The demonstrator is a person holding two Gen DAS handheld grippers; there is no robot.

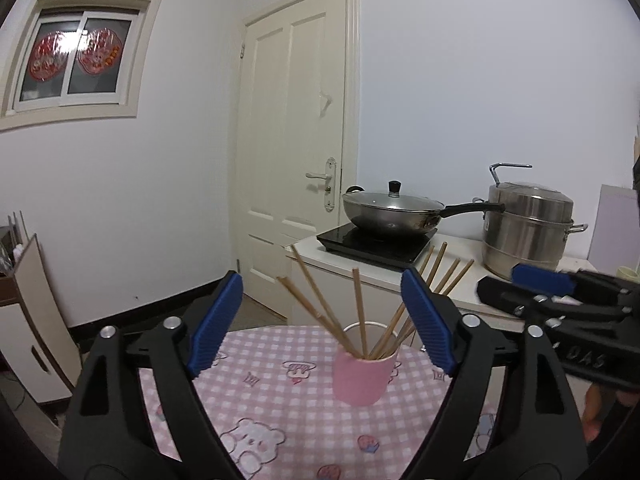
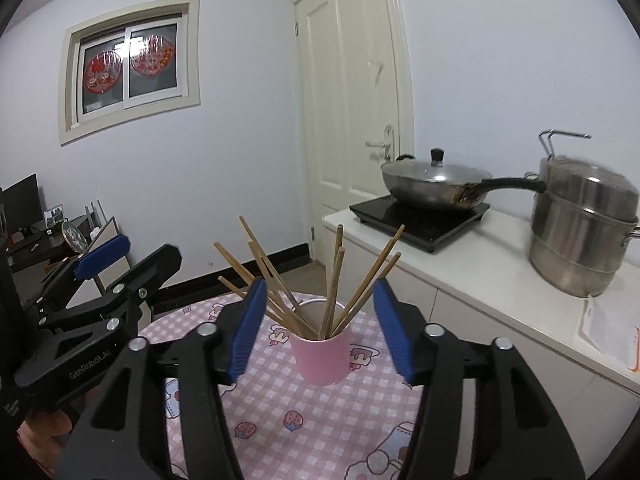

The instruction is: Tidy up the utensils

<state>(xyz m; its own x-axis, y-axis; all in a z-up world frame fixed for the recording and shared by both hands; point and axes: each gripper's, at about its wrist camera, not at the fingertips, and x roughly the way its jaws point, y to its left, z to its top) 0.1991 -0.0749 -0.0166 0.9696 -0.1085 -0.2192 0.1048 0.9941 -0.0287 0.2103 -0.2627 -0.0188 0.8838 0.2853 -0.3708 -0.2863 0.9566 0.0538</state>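
While both sets of jaws stand apart with nothing between the pads, the left gripper [image 1: 322, 324] is spread wide and the right gripper [image 2: 320, 330] somewhat less so. Neither holds anything. Each points slightly downward toward the pink cup [image 1: 365, 374], which stands upright just ahead of the blue pads [image 1: 218, 322], framed in the gap but apart from them. Chopsticks [image 1: 360, 316] stand in the cup, fanned out loosely, tips leaning left and right; some cross behind the right pad in the left wrist view. From the right wrist view the same cup [image 2: 322, 354] sits centred between the pads, chopsticks [image 2: 334, 284] splayed above it, a few passing behind the left pad. The left gripper [image 2: 100, 276] shows at the left edge there, level and angled in; a hand under it is barely visible. Cup rests on the counter [image 1: 280, 412] with pink checked cloth. Behind: white cabinet top with induction hob [image 1: 376, 246], lidded wok [image 1: 390, 210], steel steamer pot [image 1: 530, 232]. Door [image 1: 296, 120] and window [image 1: 74, 52] further back.
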